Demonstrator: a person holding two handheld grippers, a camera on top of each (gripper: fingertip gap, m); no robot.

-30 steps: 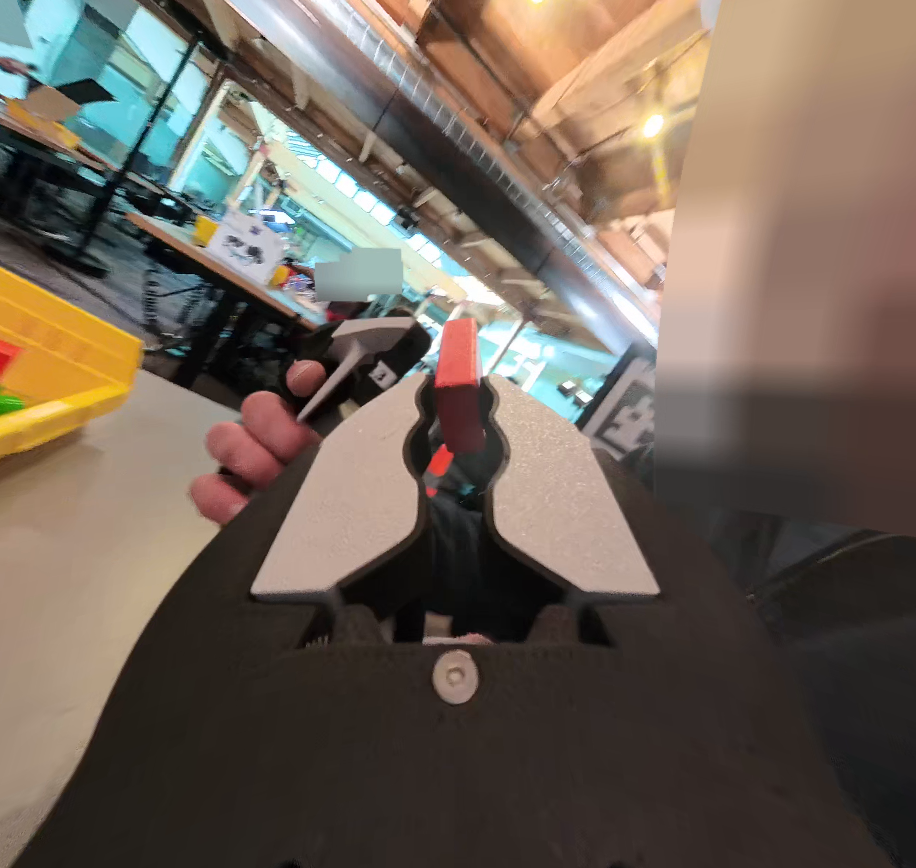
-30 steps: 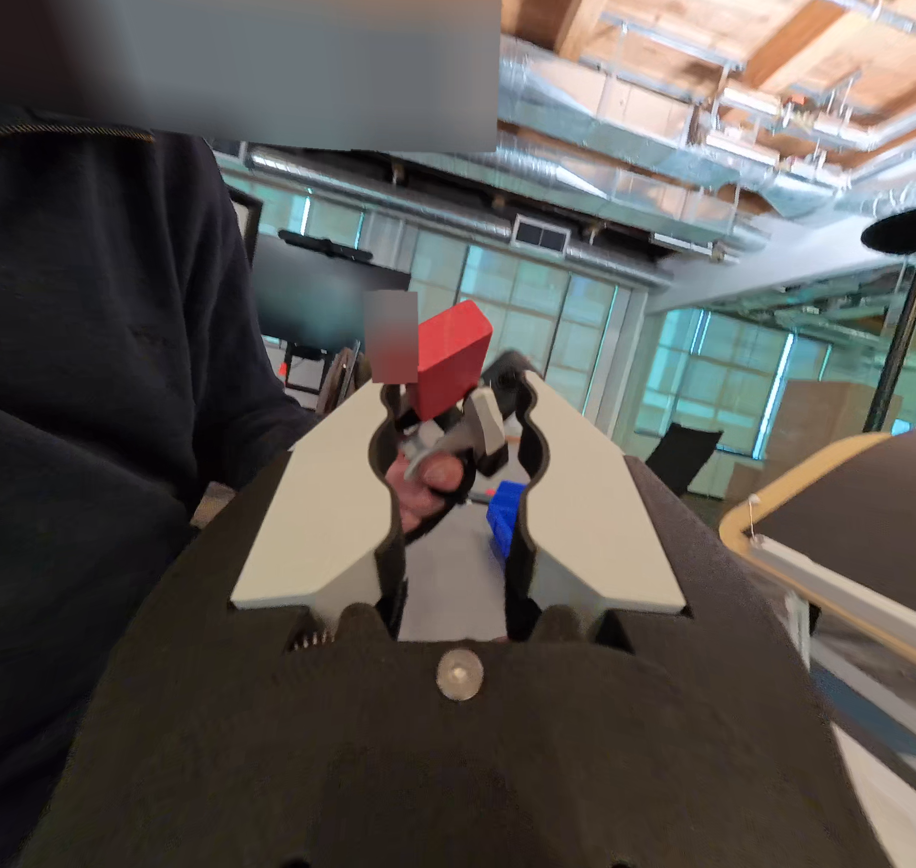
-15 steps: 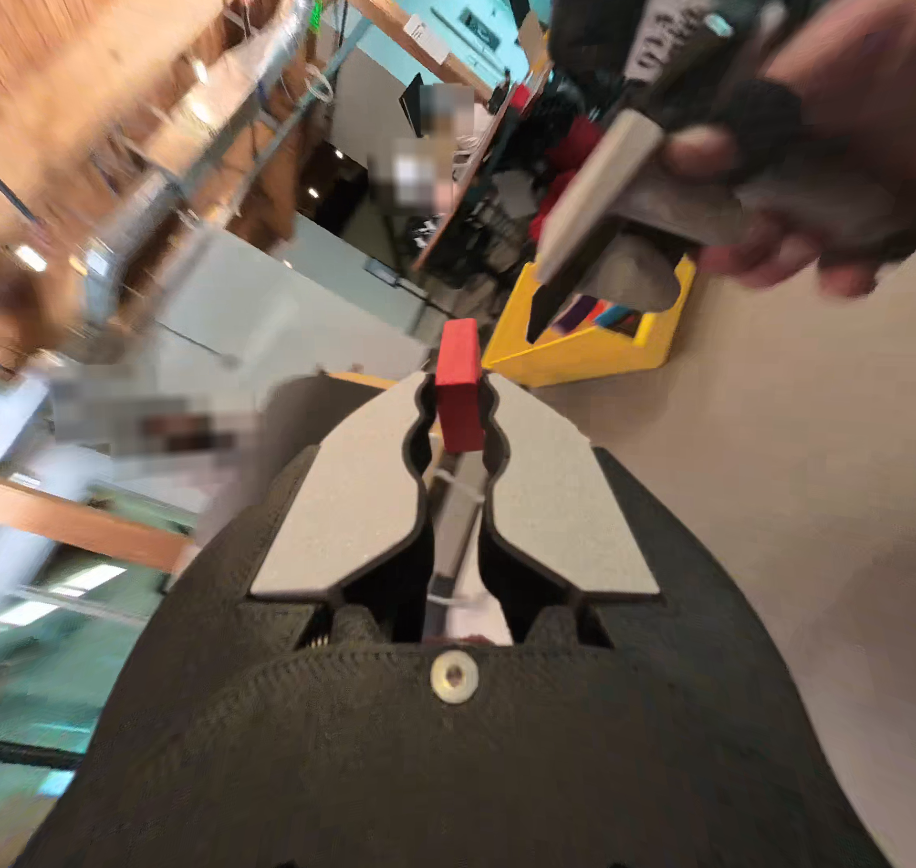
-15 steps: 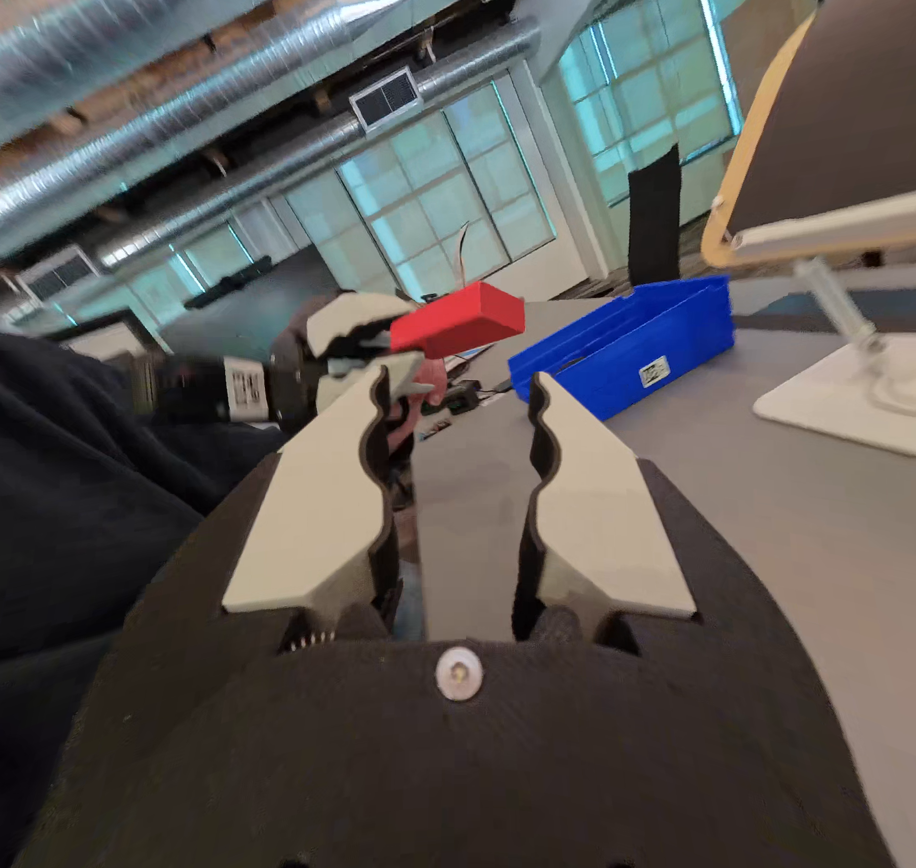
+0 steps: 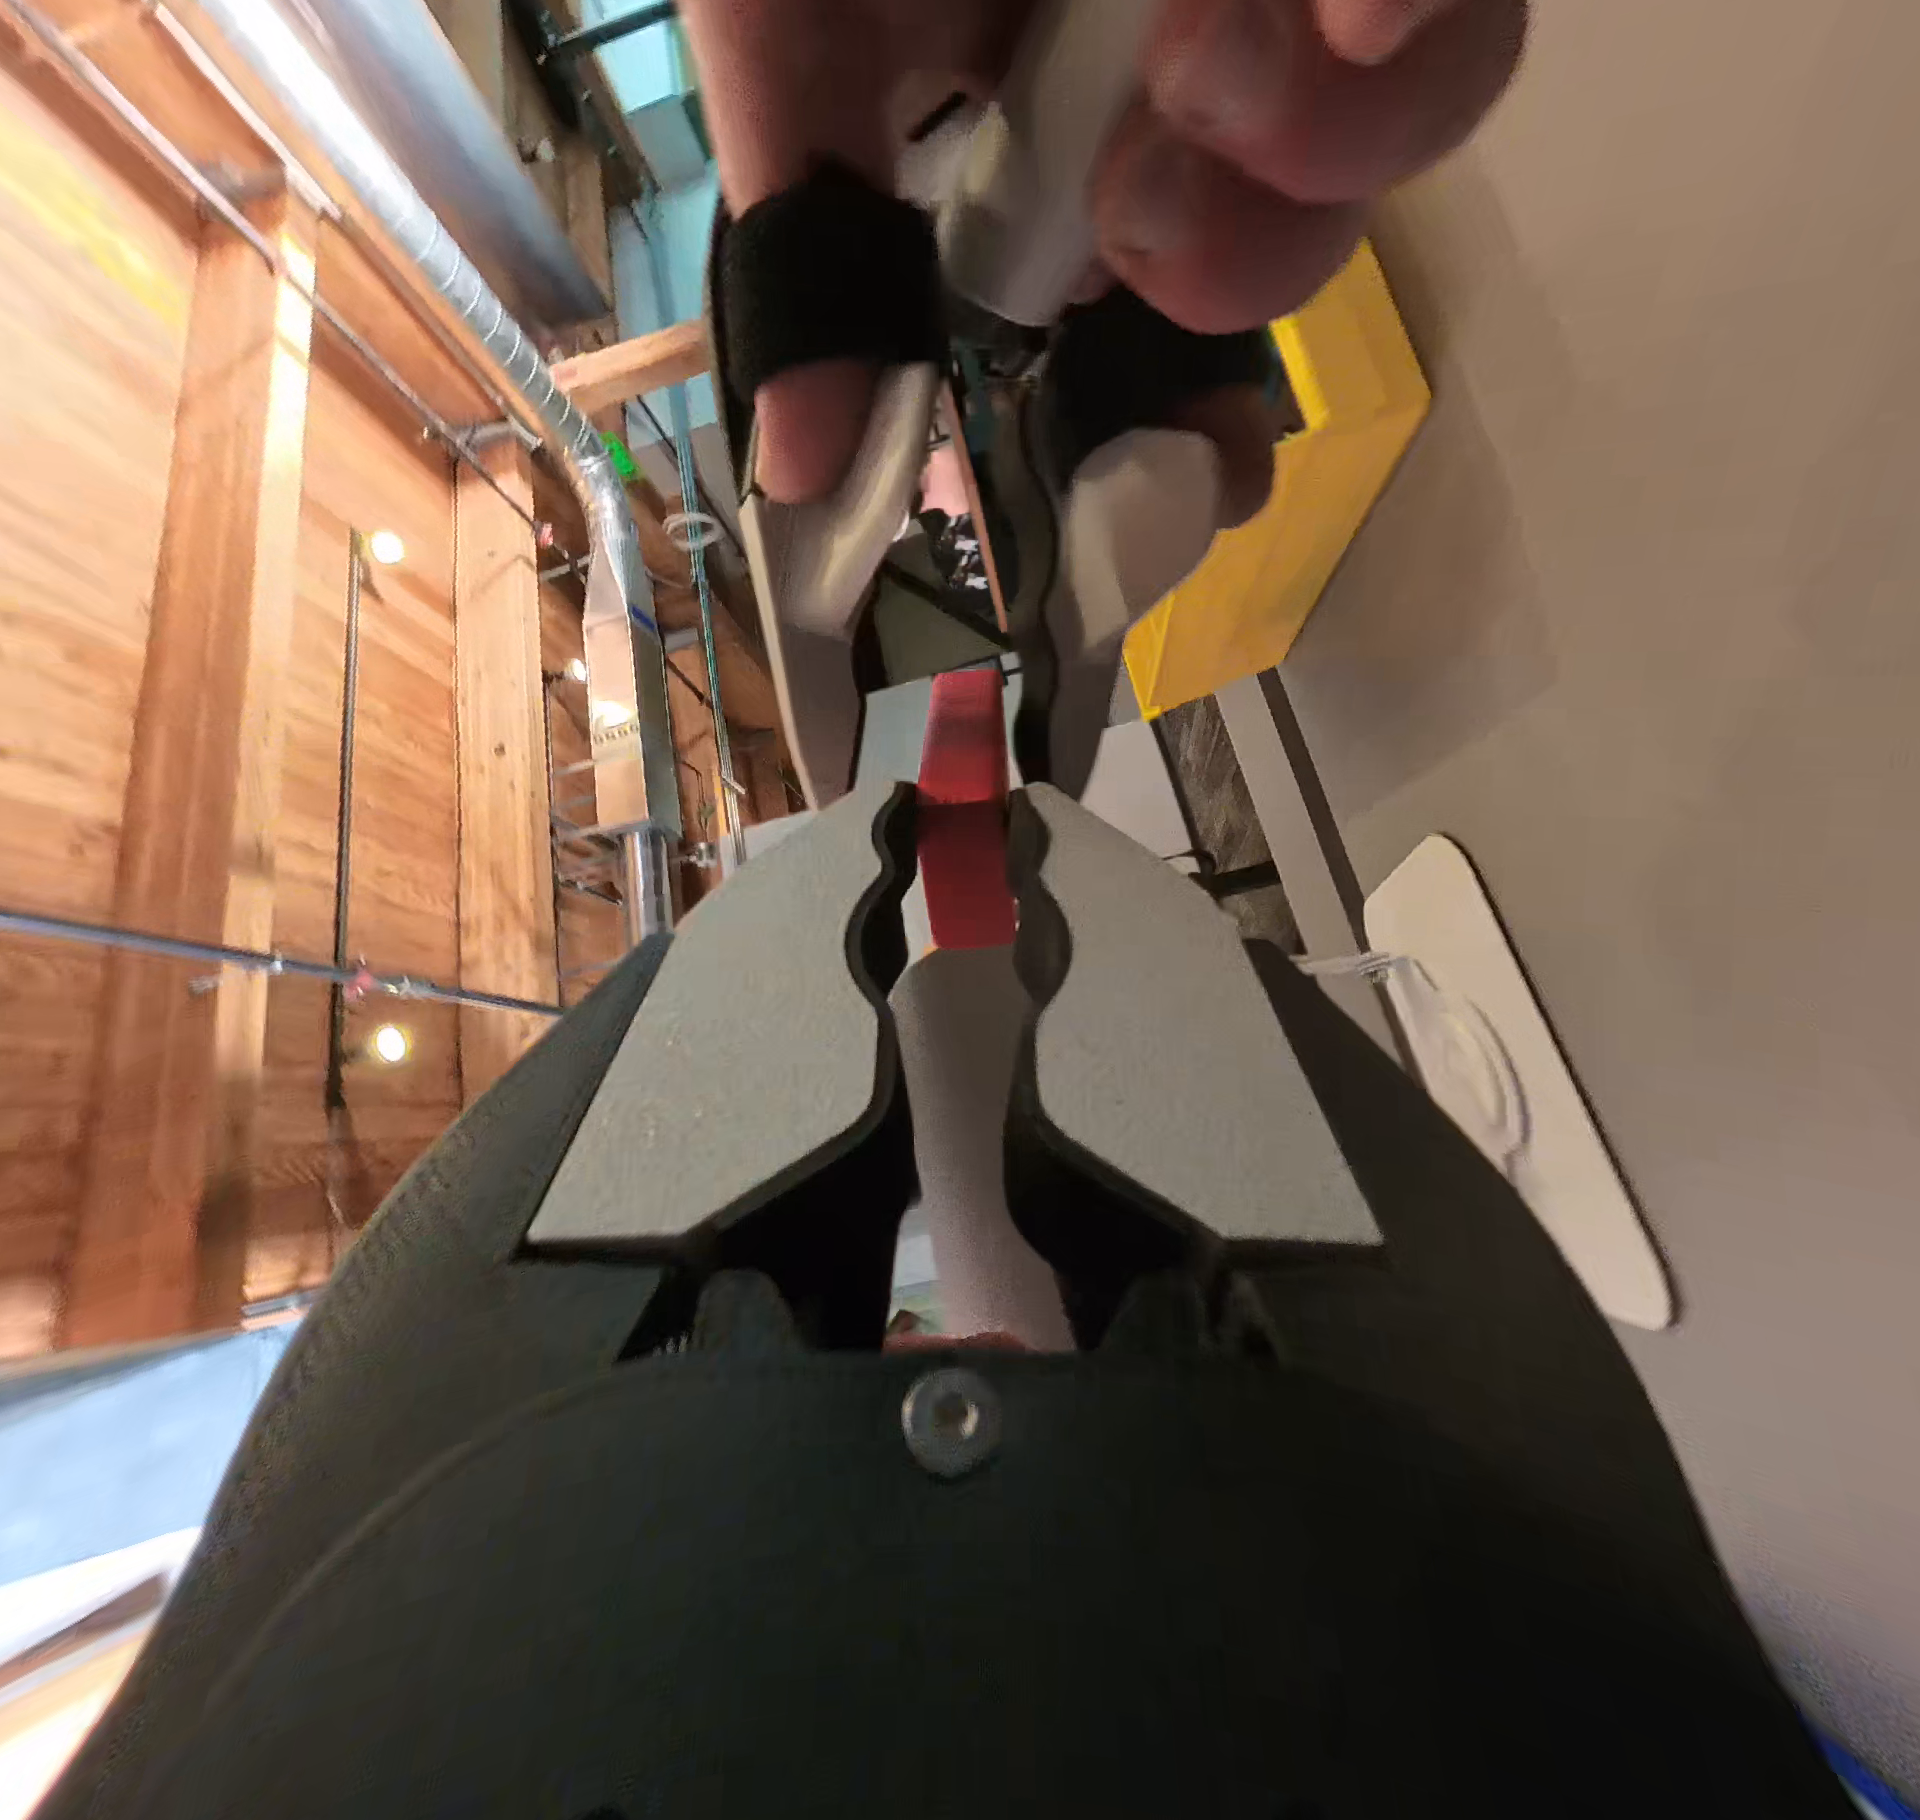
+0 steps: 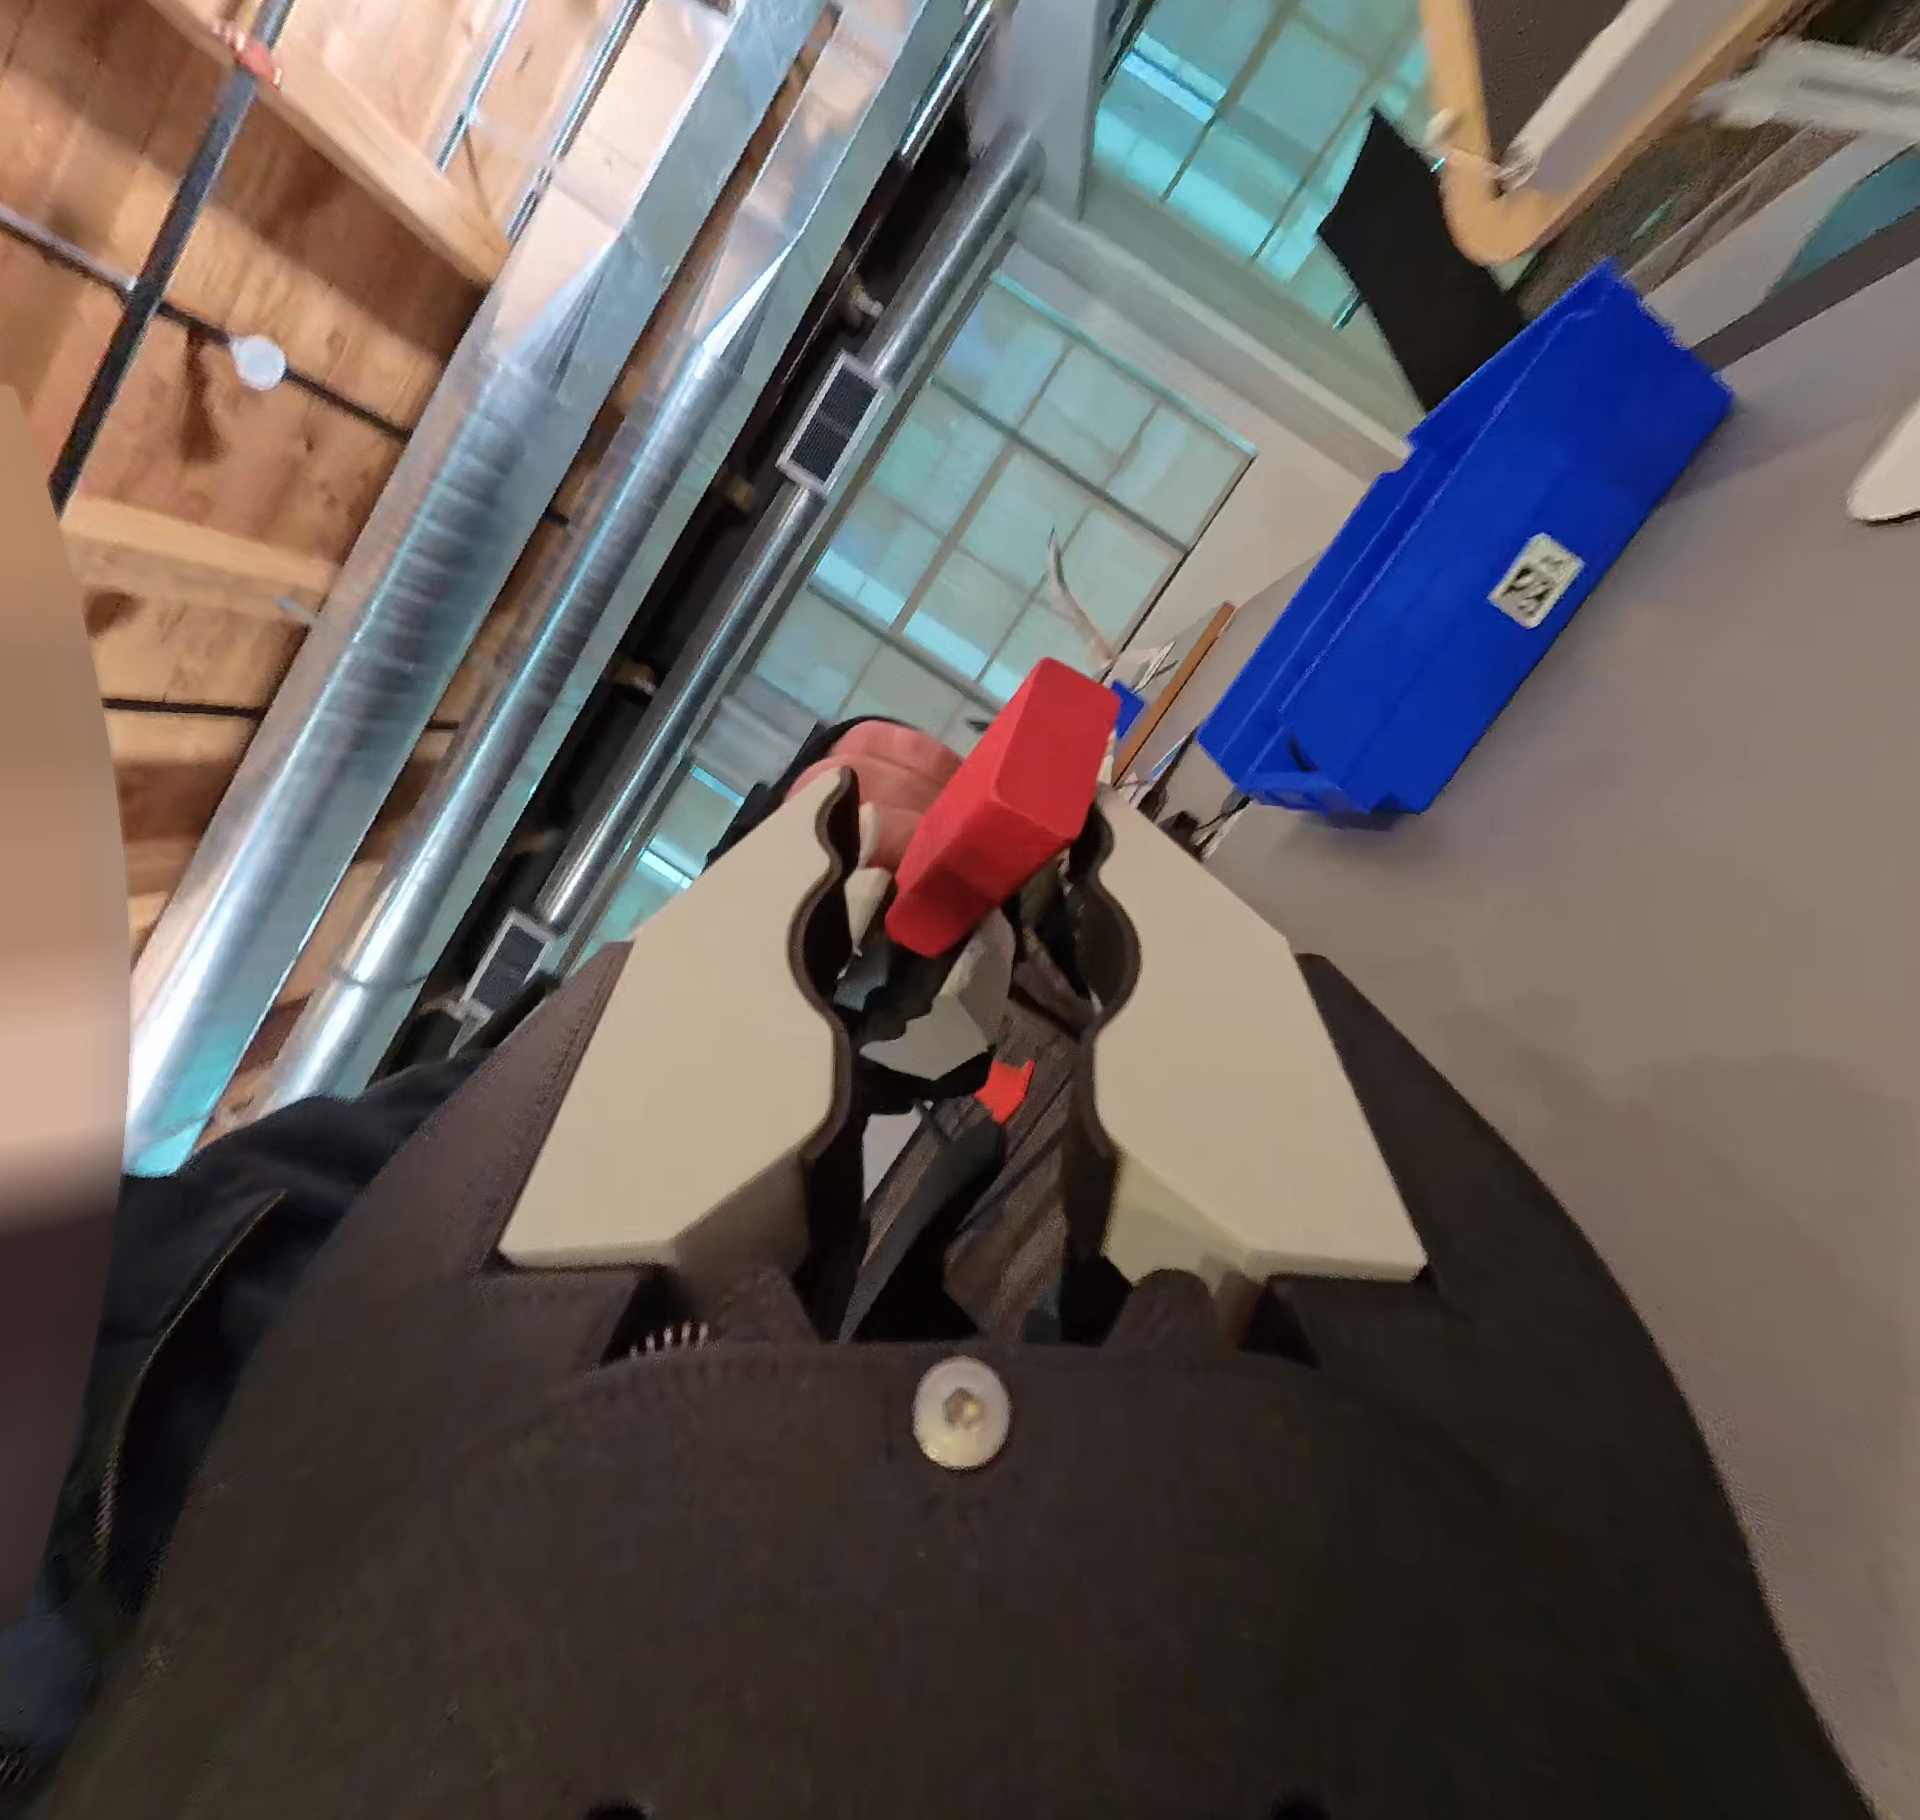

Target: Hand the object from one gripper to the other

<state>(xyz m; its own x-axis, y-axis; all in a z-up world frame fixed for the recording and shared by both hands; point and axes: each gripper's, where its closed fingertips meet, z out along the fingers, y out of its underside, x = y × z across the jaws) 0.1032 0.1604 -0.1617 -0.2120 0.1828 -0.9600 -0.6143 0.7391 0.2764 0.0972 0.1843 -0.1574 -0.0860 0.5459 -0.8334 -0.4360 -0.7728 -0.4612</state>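
Wooden ceiling boards and silver ducts (image 5: 343, 139) fill the left side of both views, the whole scene tipped sideways. Moving right in the left wrist view, the left hand-held gripper (image 5: 961, 840) is clamped on the near end of a red block (image 5: 964, 877), which sticks out forward from between its grey fingers (image 5: 727, 1043). Straight ahead, the right hand-held gripper (image 5: 940, 721) comes in from above with a hand (image 5: 1091, 87) wrapped around it; its two pale fingers stand apart on either side of the block's far end, though I cannot tell whether they touch it. Right of that, a yellow bin (image 5: 1309, 513) sits on the pale worktop (image 5: 1714, 523), with a white plate-like base (image 5: 1496, 1064) nearer. In the right wrist view, the right hand-held gripper (image 6: 961, 825) has its fingers spread, the red block (image 6: 997, 814) slanting up between their tips, held from behind by the other gripper, which is partly hidden. Farther right, a blue bin (image 6: 1455, 627) rests on the grey worktop (image 6: 1662, 939).
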